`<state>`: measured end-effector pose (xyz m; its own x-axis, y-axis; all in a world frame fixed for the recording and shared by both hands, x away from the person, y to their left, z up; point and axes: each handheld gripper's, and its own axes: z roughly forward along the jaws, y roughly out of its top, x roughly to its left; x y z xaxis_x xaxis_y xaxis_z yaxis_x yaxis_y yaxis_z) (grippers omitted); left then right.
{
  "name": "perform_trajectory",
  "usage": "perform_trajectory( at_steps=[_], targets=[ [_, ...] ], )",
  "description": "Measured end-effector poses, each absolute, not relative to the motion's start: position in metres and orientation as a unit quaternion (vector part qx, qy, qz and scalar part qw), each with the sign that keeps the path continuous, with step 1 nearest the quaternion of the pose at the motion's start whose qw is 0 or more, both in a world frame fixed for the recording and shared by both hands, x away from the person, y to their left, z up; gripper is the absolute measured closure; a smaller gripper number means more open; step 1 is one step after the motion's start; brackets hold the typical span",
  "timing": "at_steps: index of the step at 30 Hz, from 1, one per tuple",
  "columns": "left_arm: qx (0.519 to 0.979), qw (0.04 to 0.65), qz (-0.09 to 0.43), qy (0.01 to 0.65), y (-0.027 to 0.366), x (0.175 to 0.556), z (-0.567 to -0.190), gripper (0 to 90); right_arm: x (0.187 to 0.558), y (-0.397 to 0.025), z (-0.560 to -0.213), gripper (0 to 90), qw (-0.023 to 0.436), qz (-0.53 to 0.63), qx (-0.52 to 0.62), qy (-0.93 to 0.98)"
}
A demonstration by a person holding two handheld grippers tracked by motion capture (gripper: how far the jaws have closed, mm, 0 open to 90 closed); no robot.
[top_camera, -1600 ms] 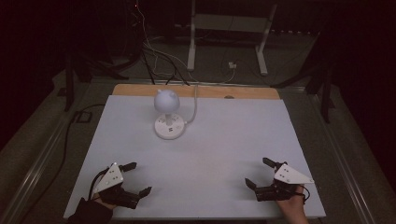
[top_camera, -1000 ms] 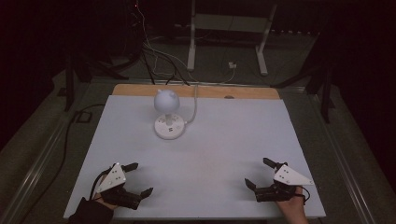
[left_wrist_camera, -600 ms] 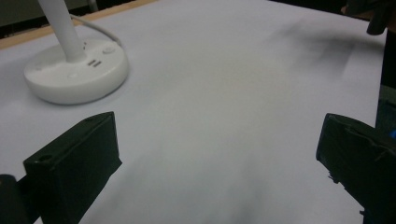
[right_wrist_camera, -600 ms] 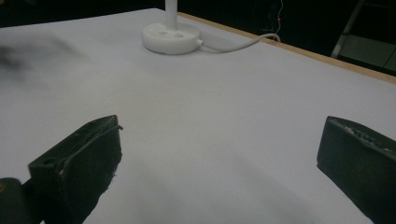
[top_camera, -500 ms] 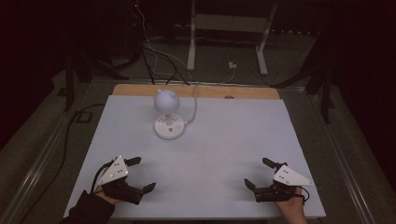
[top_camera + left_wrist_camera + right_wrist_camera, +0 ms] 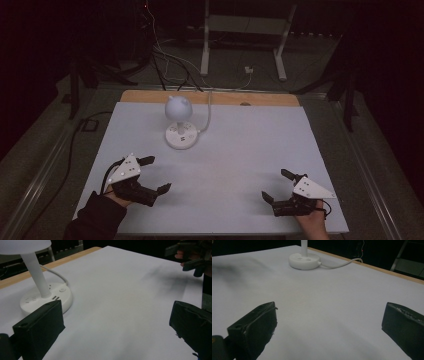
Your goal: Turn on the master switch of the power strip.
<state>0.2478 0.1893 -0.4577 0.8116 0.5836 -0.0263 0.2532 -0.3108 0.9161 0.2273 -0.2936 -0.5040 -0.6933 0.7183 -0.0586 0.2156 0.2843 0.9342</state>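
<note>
Left gripper (image 6: 154, 174) low over the white table (image 6: 240, 150) at about 8 o'clock of the sheet in the high view, jaws spread wide, nothing between them, held in a dark-sleeved hand (image 6: 117, 197). Right gripper (image 6: 276, 186) at about 4 o'clock, near the front edge, jaws likewise spread wide and empty, gripped by a bare hand (image 6: 310, 220). Grippers well apart, bare table between. White desk lamp (image 6: 179, 120) upright at about 11 o'clock of the sheet, round base flat on the surface, thin stem, rounded head above; nearer the left gripper than the right. Lamp cord (image 6: 207, 112) running from the base toward 12 o'clock, over the wooden strip (image 6: 260, 99) at the far edge. In the left gripper view: lamp (image 6: 45, 293) at roughly 10 o'clock past the left-hand jaw, sockets and a button visible on the base, close but not touching; the other gripper far off at 2 o'clock. In the right gripper view: lamp base (image 6: 304, 260) at 11 o'clock, well away, cord (image 6: 339, 264) trailing off to 1 o'clock; open table between the jaws.
</note>
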Motion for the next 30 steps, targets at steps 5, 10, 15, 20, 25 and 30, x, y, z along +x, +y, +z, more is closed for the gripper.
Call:
perform_trajectory(
  at_steps=[5, 10, 15, 20, 25, 30],
  targets=[
    [0.797, 0.521, 0.155, 0.263, 0.181, 0.256, -0.456, 0.1, 0.227, -0.294, -0.504, 0.0, 0.243, 0.515, 0.306, 0.763],
    [0.801, 0.514, 0.156, 0.263, 0.173, 0.265, -0.457, 0.0, 0.227, -0.294, -0.504, 0.0, 0.243, 0.514, 0.307, 0.763],
    [0.802, 0.512, 0.157, 0.263, 0.164, 0.274, -0.456, 0.1, 0.228, -0.294, -0.505, 0.0, 0.242, 0.514, 0.308, 0.763],
    [0.805, 0.508, 0.158, 0.262, 0.156, 0.281, -0.454, 0.0, 0.228, -0.294, -0.505, 0.0, 0.241, 0.515, 0.308, 0.763],
    [0.804, 0.511, 0.155, 0.262, 0.150, 0.289, -0.452, 0.0, 0.228, -0.294, -0.505, 0.0, 0.239, 0.515, 0.308, 0.763],
    [0.807, 0.508, 0.153, 0.260, 0.140, 0.299, -0.452, 0.0, 0.228, -0.295, -0.505, 0.0, 0.239, 0.516, 0.308, 0.762]
  ],
)
